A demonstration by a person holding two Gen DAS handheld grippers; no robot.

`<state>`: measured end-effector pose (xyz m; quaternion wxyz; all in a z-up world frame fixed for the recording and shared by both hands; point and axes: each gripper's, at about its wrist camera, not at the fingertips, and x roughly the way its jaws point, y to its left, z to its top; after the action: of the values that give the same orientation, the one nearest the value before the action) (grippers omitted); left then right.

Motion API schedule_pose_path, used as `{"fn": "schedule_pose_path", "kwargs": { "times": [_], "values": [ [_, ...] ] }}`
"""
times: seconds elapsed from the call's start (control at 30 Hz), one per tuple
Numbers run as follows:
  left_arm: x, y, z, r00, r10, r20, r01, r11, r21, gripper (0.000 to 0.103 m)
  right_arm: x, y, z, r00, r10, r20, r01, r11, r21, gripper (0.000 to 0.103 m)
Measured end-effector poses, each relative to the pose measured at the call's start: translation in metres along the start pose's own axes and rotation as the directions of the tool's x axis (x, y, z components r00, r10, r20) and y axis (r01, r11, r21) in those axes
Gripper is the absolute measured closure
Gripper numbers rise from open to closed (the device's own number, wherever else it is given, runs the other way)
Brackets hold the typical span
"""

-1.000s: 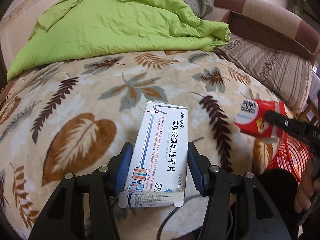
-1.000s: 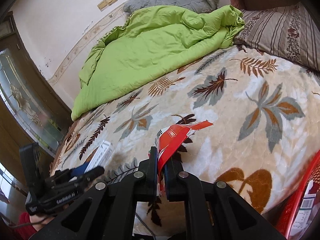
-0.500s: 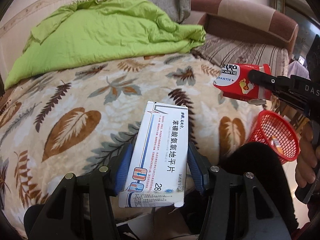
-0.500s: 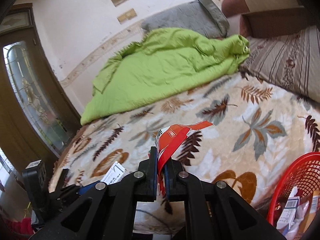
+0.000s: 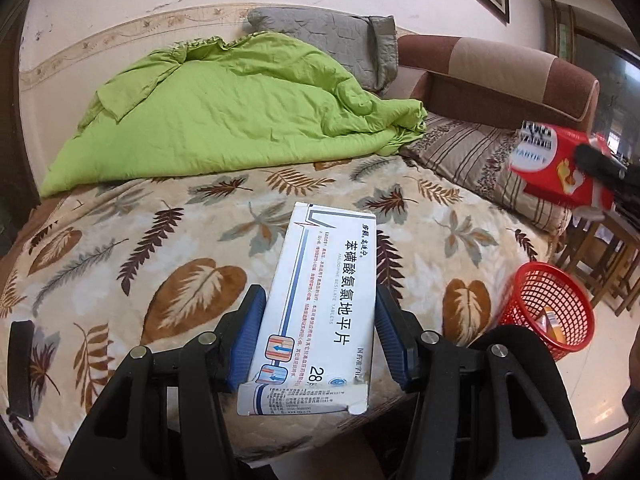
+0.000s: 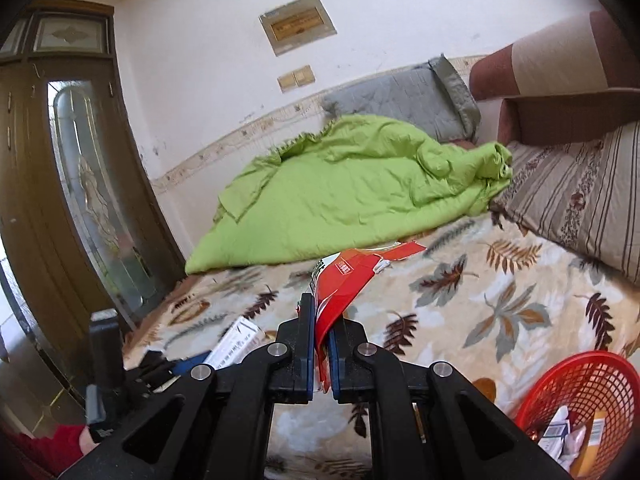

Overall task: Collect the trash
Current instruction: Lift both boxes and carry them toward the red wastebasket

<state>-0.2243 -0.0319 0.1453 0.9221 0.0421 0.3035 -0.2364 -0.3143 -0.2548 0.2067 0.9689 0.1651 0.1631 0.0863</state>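
Observation:
My left gripper is shut on a white medicine box with blue and red print, held above the near edge of the bed. My right gripper is shut on a flattened red packet, its torn flap pointing away. The same red packet shows at the right of the left wrist view, raised above the red mesh basket. That basket stands on the floor beside the bed with several pieces of trash inside. The white box is also seen low left in the right wrist view.
A leaf-patterned blanket covers the bed, with a crumpled green quilt and a grey pillow at the back. A striped cushion and brown sofa arm lie right. A wooden cabinet with a glass door stands left.
Both grippers have risen and drawn back from the bed with their items. The basket has come further into view, and the red packet has lifted higher on the right.

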Motion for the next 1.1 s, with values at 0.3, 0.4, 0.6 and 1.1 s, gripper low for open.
{"fn": "schedule_pose_path", "kwargs": {
  "times": [0.3,0.4,0.6,1.1],
  "values": [
    [0.025,-0.002,-0.009,0.998,0.06,-0.036,-0.059,0.998,0.03,0.05,0.05,-0.02,-0.039,0.993,-0.012,-0.12,0.016,0.999,0.032,0.097],
    [0.036,-0.001,-0.012,0.996,0.069,-0.059,-0.067,0.997,0.034,0.05,0.06,-0.024,-0.046,0.99,-0.01,-0.141,0.015,0.999,0.029,0.097],
    [0.057,0.0,-0.017,0.992,0.072,-0.1,-0.068,0.997,0.038,0.05,0.074,-0.034,-0.054,0.985,-0.001,-0.174,0.01,0.999,0.052,0.097],
    [0.08,-0.023,-0.009,0.991,0.032,-0.131,-0.021,0.996,0.086,0.05,0.066,-0.057,-0.051,0.987,-0.005,-0.158,0.024,0.993,0.118,0.097]
  ]
}}
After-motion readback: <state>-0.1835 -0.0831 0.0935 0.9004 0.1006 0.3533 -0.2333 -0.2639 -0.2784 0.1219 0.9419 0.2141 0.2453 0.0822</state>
